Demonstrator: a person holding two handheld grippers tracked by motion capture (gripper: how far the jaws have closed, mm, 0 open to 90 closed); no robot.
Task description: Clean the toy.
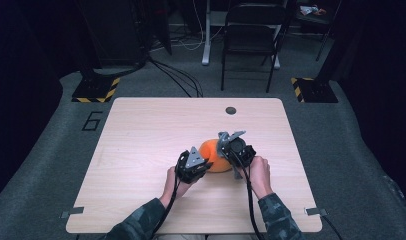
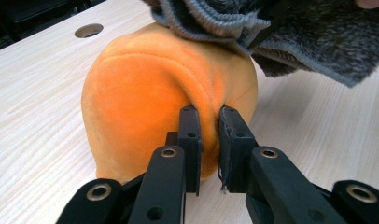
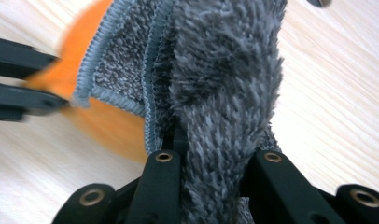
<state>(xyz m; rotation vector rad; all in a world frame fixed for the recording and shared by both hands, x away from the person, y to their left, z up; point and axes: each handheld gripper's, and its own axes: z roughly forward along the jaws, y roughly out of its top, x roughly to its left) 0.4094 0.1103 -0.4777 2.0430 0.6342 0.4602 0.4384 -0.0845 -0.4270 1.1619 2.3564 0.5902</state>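
Note:
An orange plush object [image 1: 214, 155] sits on the wooden table [image 1: 141, 145], right of the middle. My left gripper [image 2: 209, 135] is shut on a fold of the orange plush [image 2: 155, 88] at its near side. My right gripper [image 3: 211, 158] is shut on a grey fluffy cloth [image 3: 215, 79], bunched between its jaws. The grey cloth [image 2: 290, 28] hangs over the top of the plush. In the high view my left gripper [image 1: 193, 165] is at the plush's left and my right gripper [image 1: 236, 150] at its right. The orange plush [image 3: 103, 121] shows blurred behind the cloth.
A round cable hole [image 1: 231, 110] lies near the table's far edge. Beyond the table stand a black folding chair [image 1: 251, 35] and floor plates with yellow-black tape [image 1: 96, 90]. Cables trail from both grippers over the near edge.

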